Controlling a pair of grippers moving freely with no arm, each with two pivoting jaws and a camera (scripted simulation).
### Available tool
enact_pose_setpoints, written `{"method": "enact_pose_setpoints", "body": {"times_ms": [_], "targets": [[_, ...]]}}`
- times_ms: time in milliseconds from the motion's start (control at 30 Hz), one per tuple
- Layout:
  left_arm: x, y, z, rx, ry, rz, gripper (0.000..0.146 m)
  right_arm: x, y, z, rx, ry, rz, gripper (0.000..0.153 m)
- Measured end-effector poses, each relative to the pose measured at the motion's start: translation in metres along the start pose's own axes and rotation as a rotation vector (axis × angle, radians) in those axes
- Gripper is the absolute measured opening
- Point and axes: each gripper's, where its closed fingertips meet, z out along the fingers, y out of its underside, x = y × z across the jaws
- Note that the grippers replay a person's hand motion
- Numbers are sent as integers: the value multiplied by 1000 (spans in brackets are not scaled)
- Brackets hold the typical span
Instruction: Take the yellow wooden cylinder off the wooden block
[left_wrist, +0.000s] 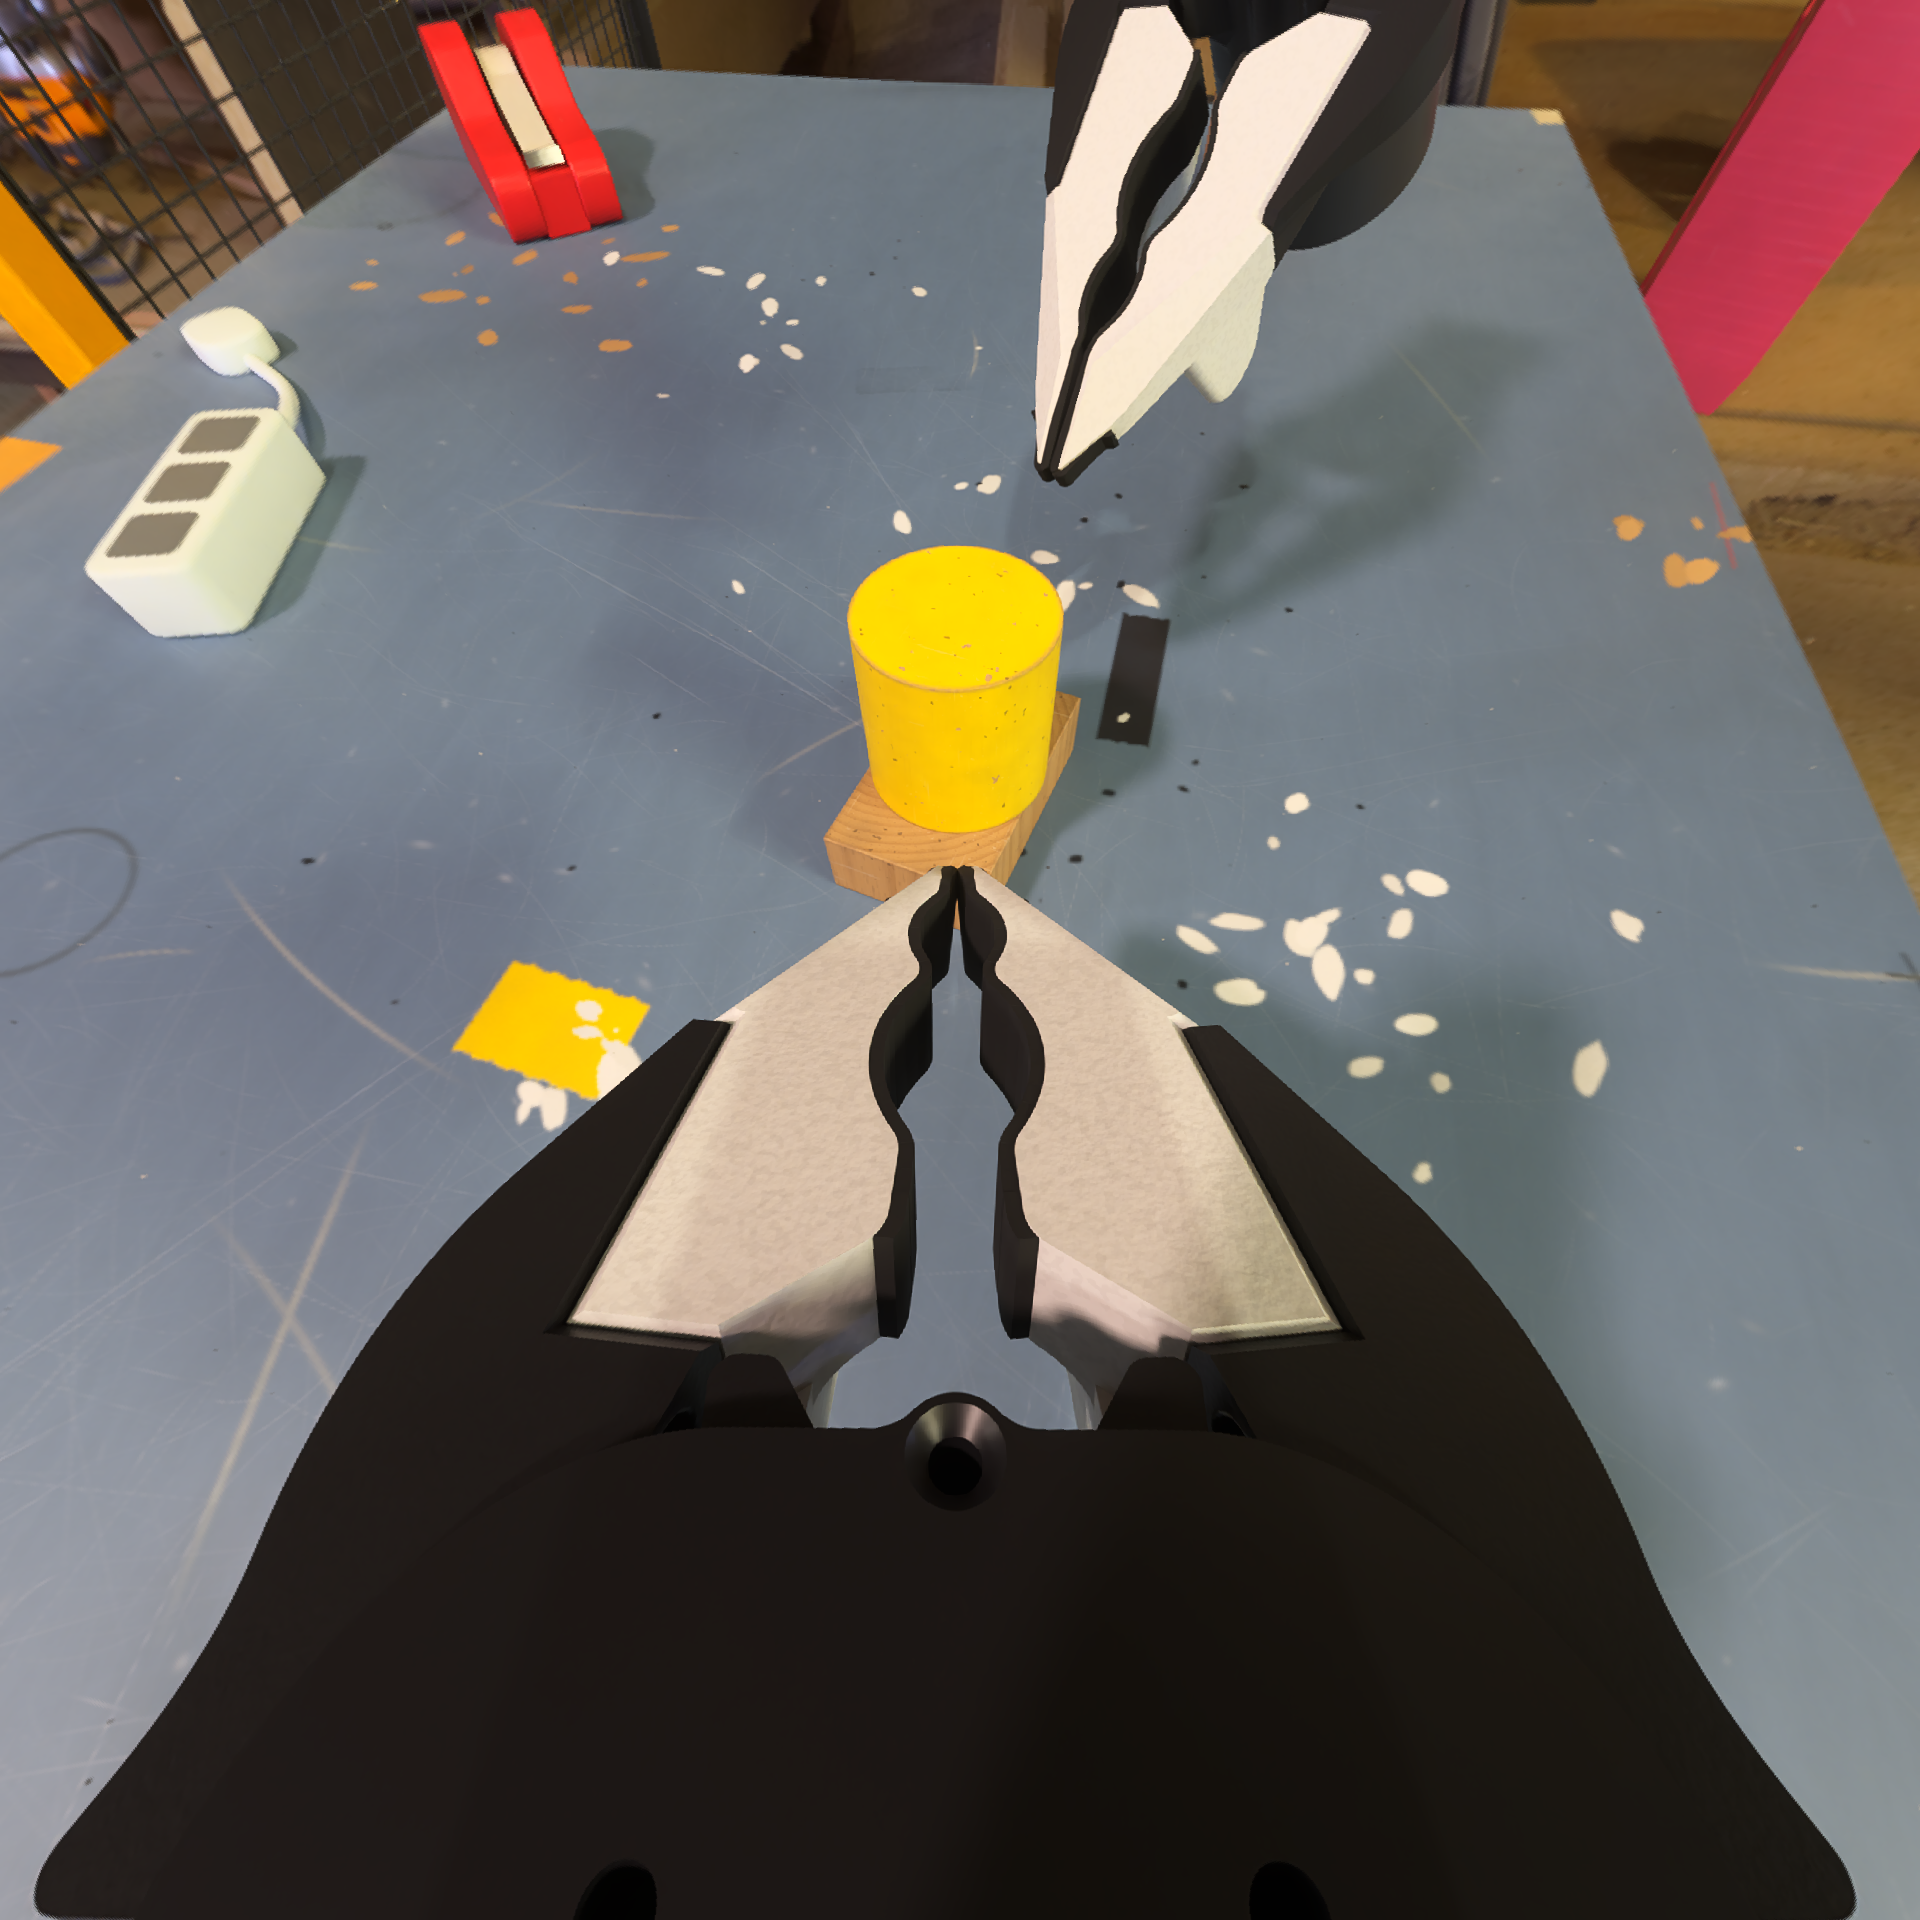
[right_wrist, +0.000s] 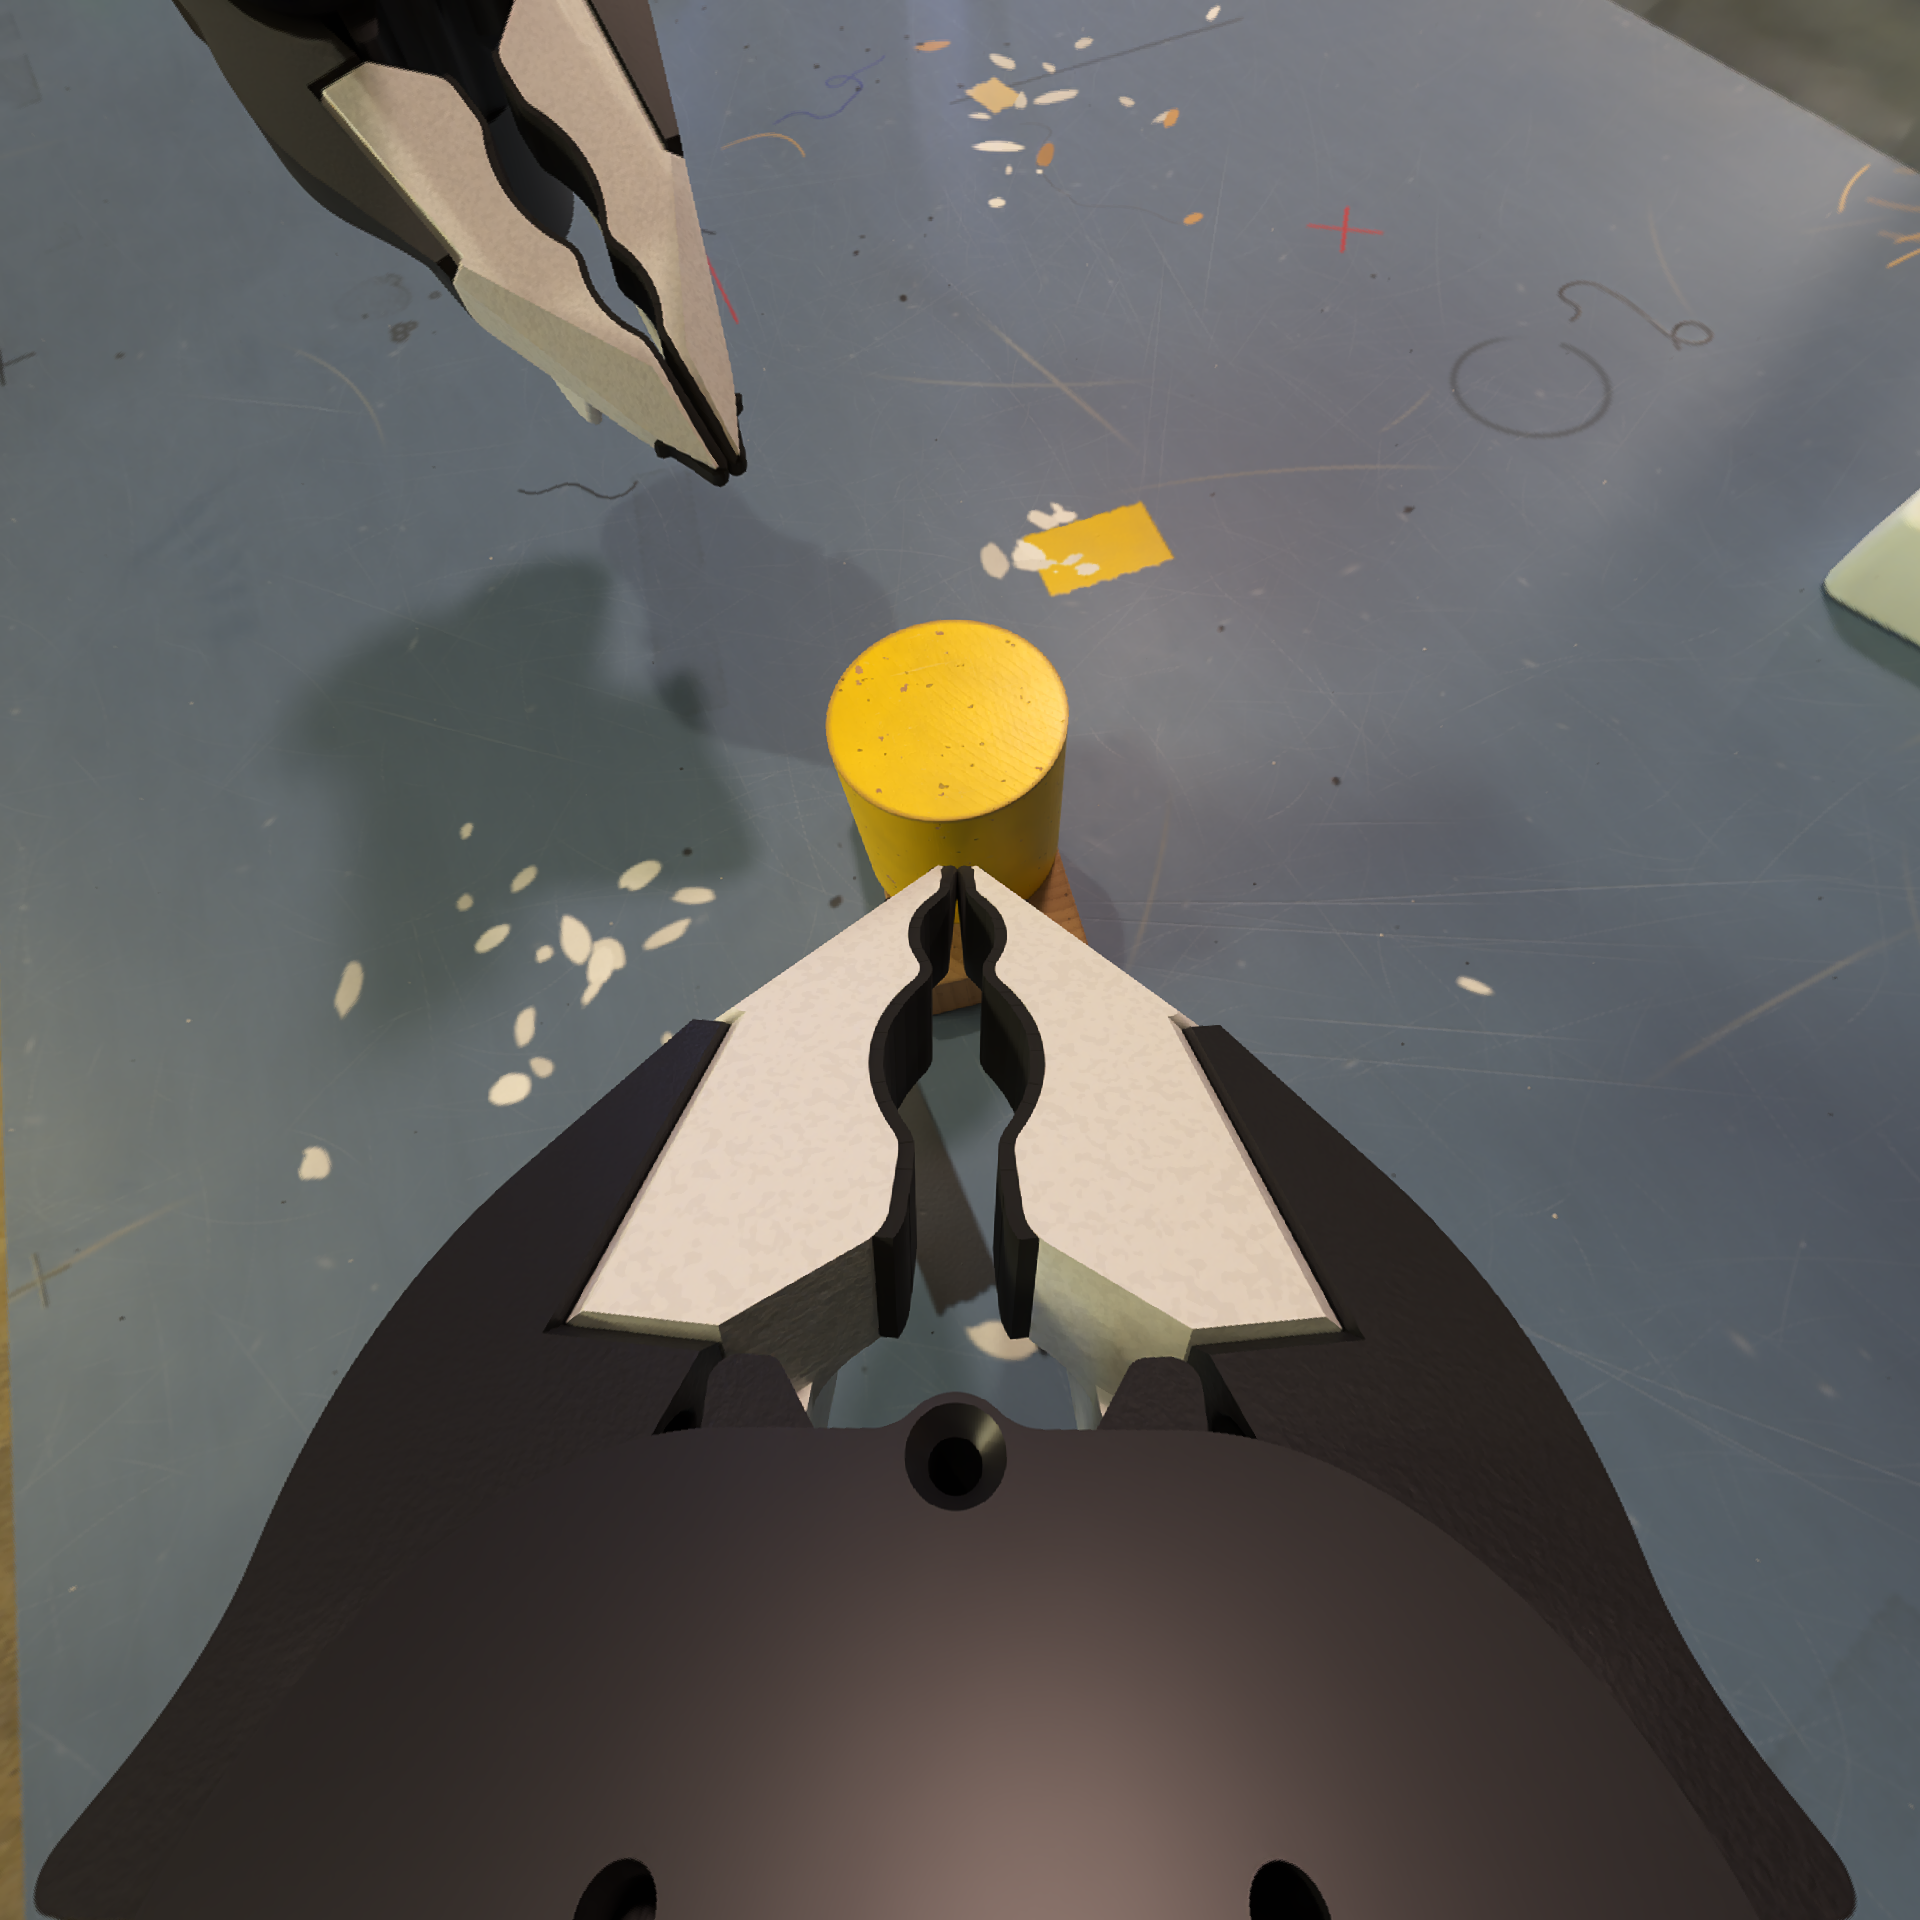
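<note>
The yellow cylinder (left_wrist: 954, 686) stood upright on the wooden block (left_wrist: 940, 847), near the middle of the blue bench (left_wrist: 520, 727). The block lay flat on the bench and stuck out from under the cylinder toward 6 o'clock in the left wrist view.

The left gripper (left_wrist: 956, 873) had its jaws closed, tips together and holding nothing. Its tips sat just short of the block's near edge, at 6 o'clock from the cylinder. The right gripper (left_wrist: 1058, 473) hung above the bench at 1 o'clock from the cylinder in that view, also with jaws closed and empty, apart from the cylinder.

In the right wrist view the right gripper (right_wrist: 956, 873) pointed at the cylinder (right_wrist: 948, 748) from 6 o'clock, with only a sliver of the block (right_wrist: 1060, 904) showing beside its tips. The left gripper (right_wrist: 717, 468) appeared at 11 o'clock there.

A white power strip (left_wrist: 203, 520) lay at 10 o'clock in the left wrist view, a red tool (left_wrist: 525, 130) at 11 o'clock. A yellow patch (left_wrist: 551, 1029) and a black strip (left_wrist: 1132, 675) marked the bench.
</note>
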Motion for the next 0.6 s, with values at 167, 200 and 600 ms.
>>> {"method": "enact_pose_setpoints", "body": {"times_ms": [167,200,600], "targets": [[-1,1,0,26,43,-64,0,1,-3,-3,-47,0,-19,0],[0,1,0,27,44,-68,0,1,-8,-5,-48,7,-37,0],[-1,1,0,85,-14,-87,0,7,-22,-3,-55,72,-99,0]]}}
